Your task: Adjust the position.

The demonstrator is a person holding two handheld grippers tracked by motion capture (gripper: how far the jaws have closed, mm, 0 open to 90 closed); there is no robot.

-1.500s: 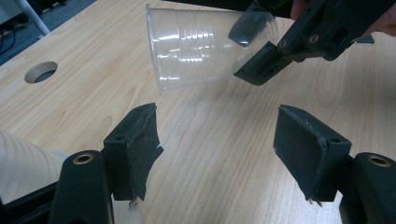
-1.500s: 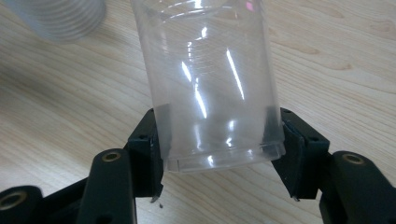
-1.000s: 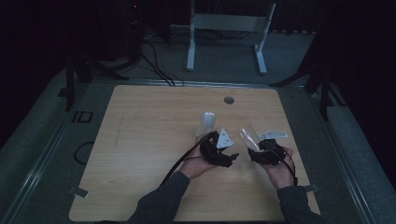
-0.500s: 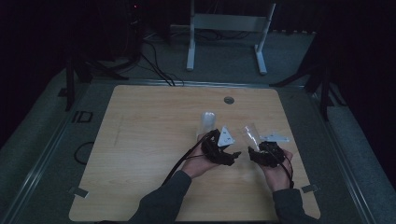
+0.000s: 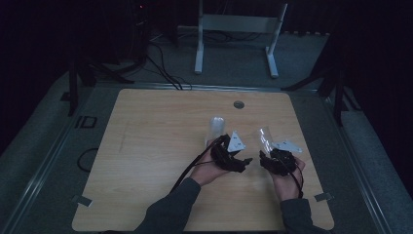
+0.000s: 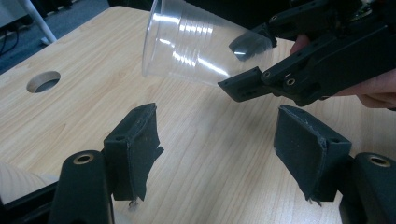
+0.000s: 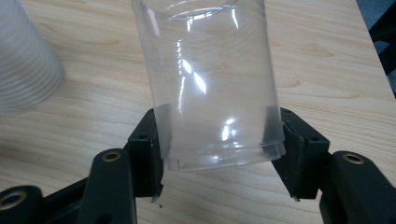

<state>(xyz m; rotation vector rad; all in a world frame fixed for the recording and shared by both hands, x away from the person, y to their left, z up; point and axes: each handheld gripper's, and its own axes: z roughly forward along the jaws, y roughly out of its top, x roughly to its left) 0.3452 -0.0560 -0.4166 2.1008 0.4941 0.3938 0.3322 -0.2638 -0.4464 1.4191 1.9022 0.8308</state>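
On the wooden table, a stack of plastic cups stands just beyond the left gripper, toward the far edge. To its right, the right gripper has a clear plastic cup between its jaws, off the tabletop and tilted. The cable hole lies farther back, near the far edge.

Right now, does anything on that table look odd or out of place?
Nothing is spilled or broken. The one unusual sight is a clear plastic cup held tilted off the table by its base in the right gripper. A second cup sits on the table. The left gripper is empty.
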